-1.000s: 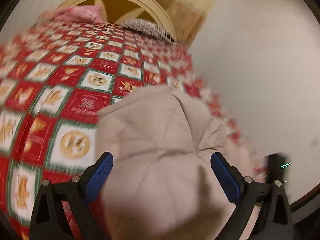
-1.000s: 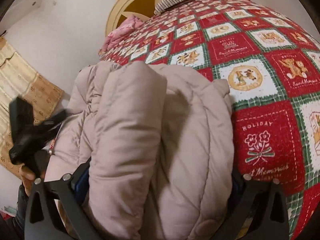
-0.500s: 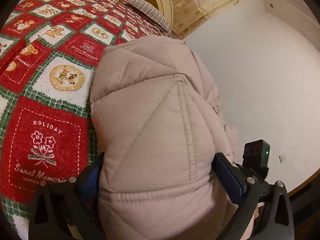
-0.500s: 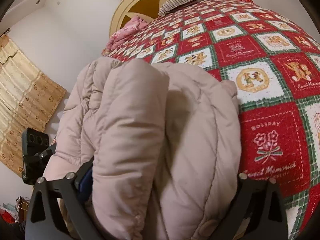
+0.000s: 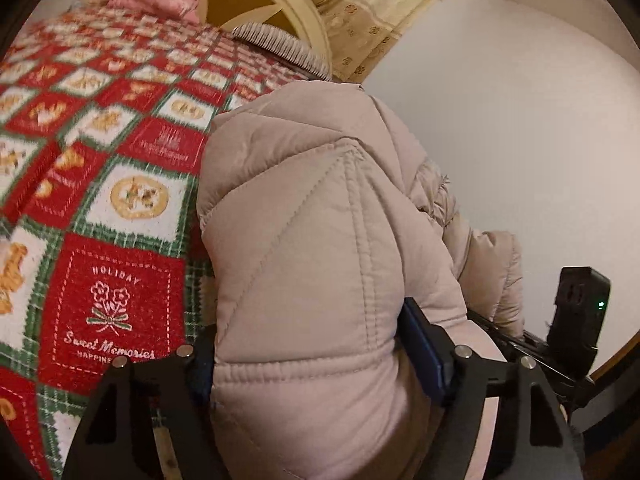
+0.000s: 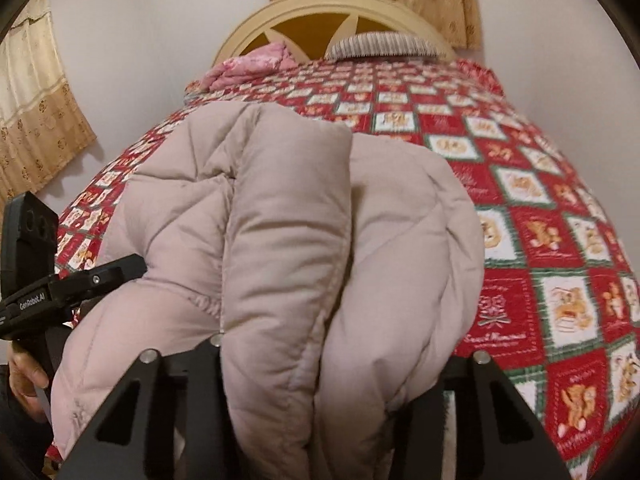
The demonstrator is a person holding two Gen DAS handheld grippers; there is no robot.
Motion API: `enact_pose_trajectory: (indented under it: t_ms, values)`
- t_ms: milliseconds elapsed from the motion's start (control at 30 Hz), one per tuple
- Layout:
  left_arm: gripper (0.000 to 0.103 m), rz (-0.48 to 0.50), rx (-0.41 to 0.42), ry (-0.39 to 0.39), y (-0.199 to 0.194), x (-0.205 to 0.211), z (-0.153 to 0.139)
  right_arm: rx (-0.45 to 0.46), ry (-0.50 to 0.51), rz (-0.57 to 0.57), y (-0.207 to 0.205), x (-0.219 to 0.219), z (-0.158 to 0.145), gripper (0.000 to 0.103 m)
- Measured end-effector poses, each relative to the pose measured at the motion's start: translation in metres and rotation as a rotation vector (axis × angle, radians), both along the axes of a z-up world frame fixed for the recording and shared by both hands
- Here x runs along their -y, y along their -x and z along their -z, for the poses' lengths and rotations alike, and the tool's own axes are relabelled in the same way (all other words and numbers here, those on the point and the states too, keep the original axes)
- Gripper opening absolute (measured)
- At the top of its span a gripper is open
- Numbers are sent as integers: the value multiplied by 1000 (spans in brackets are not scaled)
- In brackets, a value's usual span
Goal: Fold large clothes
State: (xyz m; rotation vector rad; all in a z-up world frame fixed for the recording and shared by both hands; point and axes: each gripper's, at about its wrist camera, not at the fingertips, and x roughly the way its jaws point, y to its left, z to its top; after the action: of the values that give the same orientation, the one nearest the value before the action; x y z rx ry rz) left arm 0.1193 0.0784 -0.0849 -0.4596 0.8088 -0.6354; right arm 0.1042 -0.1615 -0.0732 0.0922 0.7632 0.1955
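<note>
Lying lengthwise toward headboard [image 6: 332, 12], padded coat [image 6: 288, 220], both jaws clamped

a: the puffer jacket [image 5: 320, 240]?
b: pale pinkish beige, quilted.
a: the blanket [image 6: 540, 240]?
b: red, white and green checks with golden bears.
a: pillows?
b: one pink [image 6: 256, 62], one grey-striped [image 6: 380, 44]; cream headboard [image 6: 320, 8].

Wrist views — close, bedward (shared jacket [image 5: 320, 248])
</note>
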Motion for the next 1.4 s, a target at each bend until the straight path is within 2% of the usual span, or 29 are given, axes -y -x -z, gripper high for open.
enact_pose_trajectory:
  t_ms: [233,467,800,1100,1267,1400]
  values:
    - [75,18,46,-2,15,3,-13,83,51,62,29,-6,-23,41]
    - [75,35,86,-24,18,14,-24,126,83,90,50,-13,-39,40]
    - [75,109,121,-22,22,53,-43,194,91,136,85,2,-62,39]
    - [75,254,160,-4,23,136,-70,257,111,249,115,44,-83,39]
    - [75,344,173,-11,20,206,-77,262,127,357,130,93,-90,39]
    - [75,384,161,-58,13,261,-68,243,118,433,134,140,-80,39]
